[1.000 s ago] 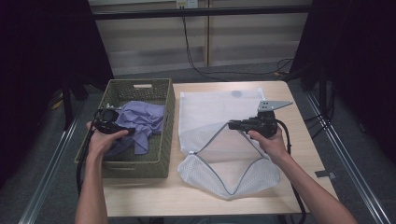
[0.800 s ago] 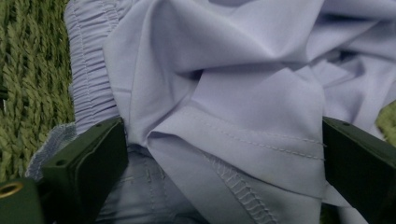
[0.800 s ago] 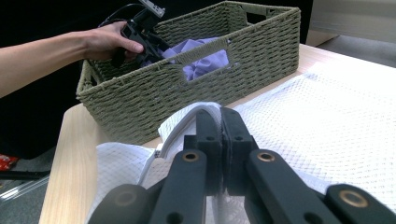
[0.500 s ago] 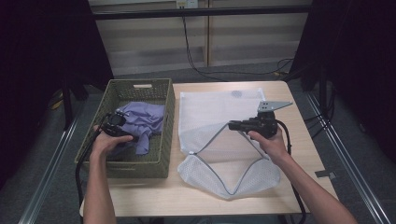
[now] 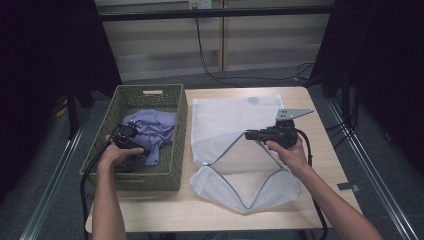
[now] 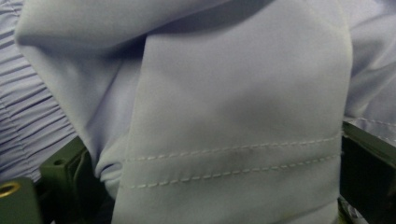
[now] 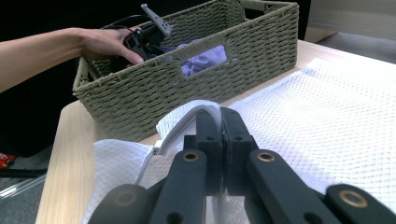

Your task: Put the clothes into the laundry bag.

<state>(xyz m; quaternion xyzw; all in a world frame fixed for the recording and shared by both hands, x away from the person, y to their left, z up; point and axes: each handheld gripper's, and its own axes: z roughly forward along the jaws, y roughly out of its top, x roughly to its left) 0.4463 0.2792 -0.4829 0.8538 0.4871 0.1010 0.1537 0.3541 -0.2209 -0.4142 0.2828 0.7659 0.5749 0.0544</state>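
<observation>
Left gripper point(image 5: 131, 141) sank onto lilac garment point(image 5: 152, 131) in basket point(image 5: 150, 93).

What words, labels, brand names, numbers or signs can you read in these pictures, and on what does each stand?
None can be read.
The lilac garment bears stitching but no print.
The woven basket, white mesh bag and right gripper carry no marking.
The wall outlet is too small to read.

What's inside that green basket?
A crumpled lilac cloth lies in the basket, and the left gripper reaches down into it against the fabric. The cloth covers the basket's floor, so anything beneath it cannot be seen.
</observation>
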